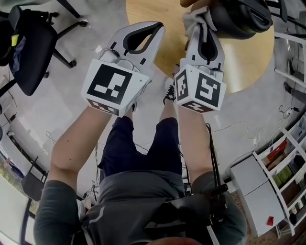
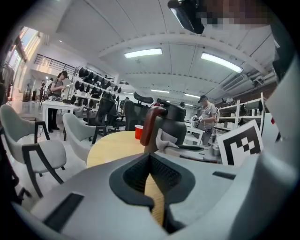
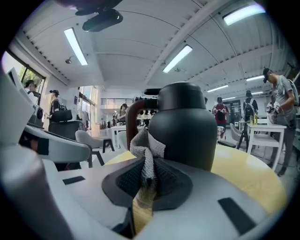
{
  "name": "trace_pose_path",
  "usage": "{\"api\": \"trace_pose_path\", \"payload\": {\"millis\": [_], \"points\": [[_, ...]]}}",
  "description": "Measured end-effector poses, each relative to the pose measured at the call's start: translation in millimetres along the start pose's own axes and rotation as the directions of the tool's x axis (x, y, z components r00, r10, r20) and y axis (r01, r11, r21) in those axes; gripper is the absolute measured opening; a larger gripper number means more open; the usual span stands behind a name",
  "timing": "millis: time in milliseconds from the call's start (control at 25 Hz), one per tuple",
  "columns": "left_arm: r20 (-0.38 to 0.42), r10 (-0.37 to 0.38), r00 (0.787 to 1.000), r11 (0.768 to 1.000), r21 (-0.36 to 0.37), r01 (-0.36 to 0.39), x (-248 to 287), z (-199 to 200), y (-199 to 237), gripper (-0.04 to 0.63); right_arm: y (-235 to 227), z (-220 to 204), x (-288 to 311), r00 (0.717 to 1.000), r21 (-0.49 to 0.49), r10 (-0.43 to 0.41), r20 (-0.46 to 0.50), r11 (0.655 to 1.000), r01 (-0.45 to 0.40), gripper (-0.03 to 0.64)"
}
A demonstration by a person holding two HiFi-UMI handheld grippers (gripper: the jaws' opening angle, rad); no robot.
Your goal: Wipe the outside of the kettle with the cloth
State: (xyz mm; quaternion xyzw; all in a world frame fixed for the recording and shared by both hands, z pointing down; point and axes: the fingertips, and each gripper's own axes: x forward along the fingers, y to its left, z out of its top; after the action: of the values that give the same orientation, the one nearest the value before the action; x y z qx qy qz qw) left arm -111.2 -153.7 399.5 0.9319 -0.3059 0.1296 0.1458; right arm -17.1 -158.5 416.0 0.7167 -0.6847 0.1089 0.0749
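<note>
1. The rounded black kettle (image 3: 187,126) with a reddish-brown handle (image 3: 131,122) stands upright on the round pale-wood table (image 1: 148,9). In the head view it is near the table's edge, on the person's right.
2. A crumpled grey woven cloth (image 3: 146,150) lies against the kettle's side just beside the handle, touching the black wall.
3. The right gripper (image 3: 143,185), white with dark ribbed pads, is clamped on the cloth's lower end, and its tips are just short of the kettle.
4. The left gripper (image 2: 152,180), of the same white build, is off to the kettle's handle side and apart from it. Its jaws are drawn together with only a thin slit between them, through which the wood shows. Nothing is held there.
5. From the left gripper view, a red plastic cup (image 2: 138,131) stands on the table beyond the kettle, on its handle side.
6. A black wheeled office chair (image 1: 28,48) stands on the grey floor, well apart from the kettle, past the left gripper.
</note>
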Motion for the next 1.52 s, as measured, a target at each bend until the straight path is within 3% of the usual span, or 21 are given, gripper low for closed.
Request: {"api": "trace_pose_path", "payload": {"millis": [280,480,720,920,1040,1160,1320,1520], "points": [[-0.016,0.011,1.0,1.0,-0.021,-0.011,5,-23,-2,0.009,-4,-40,11,0.996,0.028,-0.007,-0.085,1.0,0.01,0.051],[-0.016,0.013,1.0,1.0,-0.021,-0.013,-1,-28,-3,0.009,-8,-45,6,0.995,0.054,0.003,-0.099,0.999,0.003,0.051],[-0.008,0.032,0.999,0.999,-0.033,-0.032,-14,-13,-10,0.008,-6,10,-28,0.999,-0.01,0.036,0.009,0.999,-0.035,0.051],[0.026,0.015,1.0,0.999,-0.05,-0.013,-24,16,-40,0.009,-20,73,-56,0.993,-0.053,0.018,0.113,0.999,-0.012,0.052],[0.053,0.005,0.999,0.999,-0.038,-0.003,-22,32,-54,0.009,-32,86,-57,0.993,-0.051,0.004,0.121,0.999,0.002,0.052],[0.072,0.006,0.997,0.999,-0.045,-0.003,-16,38,-60,0.008,-44,81,-54,0.994,-0.058,-0.009,0.112,0.998,0.015,0.051],[0.039,0.016,0.999,0.997,-0.082,-0.012,-9,19,-62,0.009,-43,62,-51,0.993,-0.084,-0.001,0.115,0.996,0.011,0.052],[0.046,0.011,0.999,0.996,-0.086,-0.007,4,2,-63,0.009,-42,17,-41,0.999,-0.068,0.011,0.039,0.998,-0.009,0.051]]}}
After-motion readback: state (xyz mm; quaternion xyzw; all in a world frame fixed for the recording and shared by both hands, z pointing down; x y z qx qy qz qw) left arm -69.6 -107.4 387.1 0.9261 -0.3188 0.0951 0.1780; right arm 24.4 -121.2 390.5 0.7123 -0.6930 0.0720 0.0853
